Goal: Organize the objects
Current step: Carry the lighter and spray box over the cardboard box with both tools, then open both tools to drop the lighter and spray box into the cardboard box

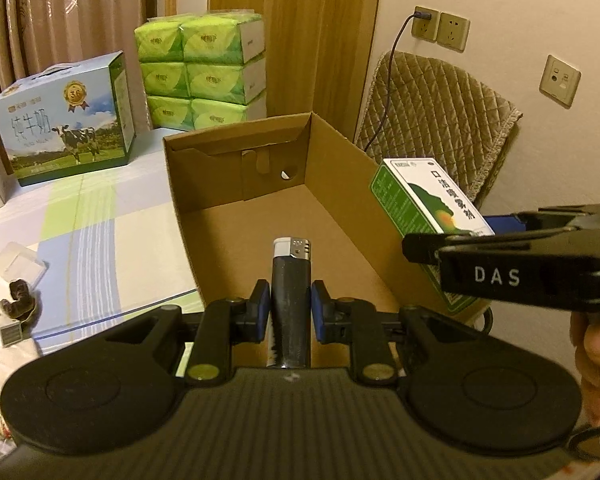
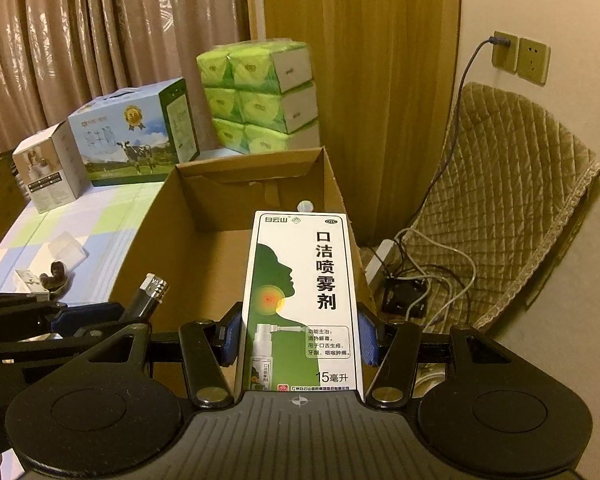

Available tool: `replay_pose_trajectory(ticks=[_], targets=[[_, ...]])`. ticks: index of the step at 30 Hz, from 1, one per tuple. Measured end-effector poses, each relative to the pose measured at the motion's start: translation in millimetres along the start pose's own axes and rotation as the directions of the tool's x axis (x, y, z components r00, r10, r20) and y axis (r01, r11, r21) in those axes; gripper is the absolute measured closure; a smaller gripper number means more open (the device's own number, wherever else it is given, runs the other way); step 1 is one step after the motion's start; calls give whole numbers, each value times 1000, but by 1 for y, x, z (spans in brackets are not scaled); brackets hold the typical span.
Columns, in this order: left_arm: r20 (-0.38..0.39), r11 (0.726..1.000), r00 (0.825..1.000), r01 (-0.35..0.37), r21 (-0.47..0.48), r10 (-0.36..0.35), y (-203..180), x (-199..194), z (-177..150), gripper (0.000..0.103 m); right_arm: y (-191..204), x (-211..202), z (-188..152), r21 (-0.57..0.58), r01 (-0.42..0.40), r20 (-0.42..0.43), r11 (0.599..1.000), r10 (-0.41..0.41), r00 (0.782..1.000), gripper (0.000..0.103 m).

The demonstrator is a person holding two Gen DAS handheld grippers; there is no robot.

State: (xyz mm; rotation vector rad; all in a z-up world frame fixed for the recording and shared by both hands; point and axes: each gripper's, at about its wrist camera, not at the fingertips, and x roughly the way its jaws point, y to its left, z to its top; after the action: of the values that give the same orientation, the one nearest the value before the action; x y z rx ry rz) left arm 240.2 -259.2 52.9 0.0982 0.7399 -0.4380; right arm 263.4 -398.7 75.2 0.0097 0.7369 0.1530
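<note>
Clamped in the left tool, a black plastic lighter hung over the open brown cardboard box, while the right tool gripped a green-and-white spray carton; each wanted lowering before release.

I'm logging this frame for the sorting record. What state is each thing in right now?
Black lighter with silver cap: clamped in left claw, over the box.
White-and-green spray carton: clamped in right claw, at the box's right wall.
Brown cardboard box: open-topped, nothing seen inside.
Grey wall plug: plugged in.
</note>
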Motion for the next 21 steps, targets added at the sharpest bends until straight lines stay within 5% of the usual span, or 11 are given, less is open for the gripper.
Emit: replay_pose_trajectory(ticks=[7,10,21], targets=[[12,1000,1000,6,15,-6,-3,19,2,84,-6,10,1,14,9,-10,1000,-9,1000,50],[21,1000,1000,16,26,-16,-3,22,2,75,-7,14,0,14,14,-13,1000,-14,1000,50],[32,1000,999,-17,7,16,14,2,-6,74,-5,23,-3,21,-1,-34,1000,2,999,50]])
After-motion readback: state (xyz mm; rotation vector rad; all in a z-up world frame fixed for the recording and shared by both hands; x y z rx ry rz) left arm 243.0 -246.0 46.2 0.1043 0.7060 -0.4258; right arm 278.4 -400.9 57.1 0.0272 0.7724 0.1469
